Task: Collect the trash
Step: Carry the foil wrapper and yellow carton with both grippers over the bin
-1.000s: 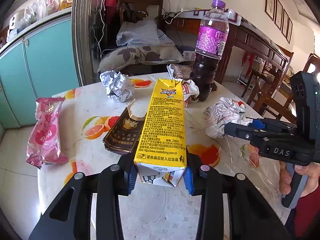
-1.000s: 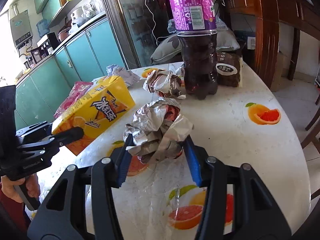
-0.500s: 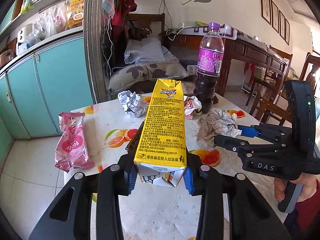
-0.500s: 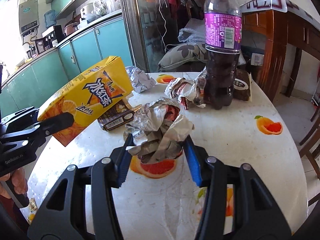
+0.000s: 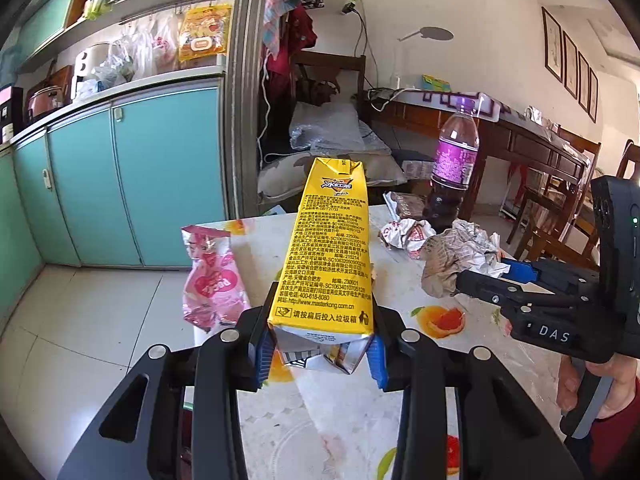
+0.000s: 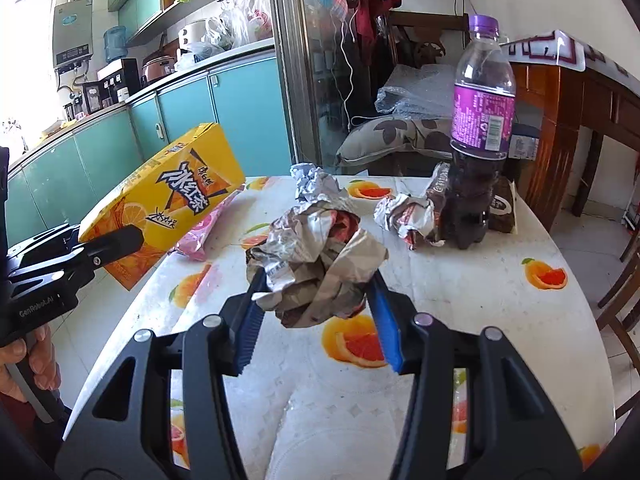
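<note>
My left gripper point(image 5: 318, 354) is shut on the base of a yellow drink carton point(image 5: 330, 248), which is held clear above the round fruit-print table point(image 5: 320, 432). From the right wrist view the carton point(image 6: 172, 196) slants up at the left in the left gripper point(image 6: 116, 240). A crumpled silver wrapper wad point(image 6: 316, 256) is clamped in my right gripper point(image 6: 316, 292), off the tabletop. The same wad point(image 5: 456, 252) and right gripper point(image 5: 488, 276) show at the right of the left wrist view.
On the table point(image 6: 460, 320) lie a pink snack bag point(image 5: 210, 280), a foil ball point(image 6: 314, 184), a crumpled wrapper point(image 6: 408, 216), a purple-label bottle point(image 6: 478, 140) and a dark packet point(image 6: 502, 208). Teal cabinets point(image 5: 132, 184) stand left, wooden chairs point(image 6: 624, 288) right.
Both grippers have risen and drawn back from the table, carrying the carton and the wad. The table now looks lower and farther off. The jaws keep the same grip.
</note>
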{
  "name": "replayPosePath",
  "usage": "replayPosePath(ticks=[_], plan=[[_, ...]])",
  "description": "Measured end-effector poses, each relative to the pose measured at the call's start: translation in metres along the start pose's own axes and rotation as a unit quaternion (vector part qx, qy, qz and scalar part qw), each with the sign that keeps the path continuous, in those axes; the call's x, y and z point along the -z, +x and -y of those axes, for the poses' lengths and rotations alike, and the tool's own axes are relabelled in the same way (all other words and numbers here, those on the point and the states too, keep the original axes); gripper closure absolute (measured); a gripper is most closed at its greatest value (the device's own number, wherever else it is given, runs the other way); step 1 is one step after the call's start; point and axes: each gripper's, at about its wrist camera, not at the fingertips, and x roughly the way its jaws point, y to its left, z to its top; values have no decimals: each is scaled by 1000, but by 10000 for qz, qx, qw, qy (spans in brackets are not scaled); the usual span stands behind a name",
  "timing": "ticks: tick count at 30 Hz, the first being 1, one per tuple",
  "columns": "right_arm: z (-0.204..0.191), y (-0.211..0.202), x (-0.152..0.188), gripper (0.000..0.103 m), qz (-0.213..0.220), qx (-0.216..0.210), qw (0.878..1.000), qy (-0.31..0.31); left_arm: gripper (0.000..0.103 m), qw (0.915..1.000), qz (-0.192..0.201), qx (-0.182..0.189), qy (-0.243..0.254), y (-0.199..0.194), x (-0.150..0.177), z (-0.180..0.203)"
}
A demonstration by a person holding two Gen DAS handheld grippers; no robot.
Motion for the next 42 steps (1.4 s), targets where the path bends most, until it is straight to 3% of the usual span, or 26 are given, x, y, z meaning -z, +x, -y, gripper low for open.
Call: replayPosePath(ticks=[12, 25, 35, 42], plan=[[-56, 0, -22, 55, 223, -388, 9983, -367, 68, 9969, -2, -549, -561, -31, 21, -73], [-113, 14, -30, 55, 210, -816, 9939, -717, 68, 9905, -53, -919, -1023, -49, 41, -124], [-151, 41, -27, 55, -170, -1372, 9876, -739, 68, 9755, -358, -1332, -1715, -46, 57, -168], [-173, 62, -19, 55, -463, -1591, 9827, -825, 68, 9683, -632, -1596, -1816, -40, 71, -185]])
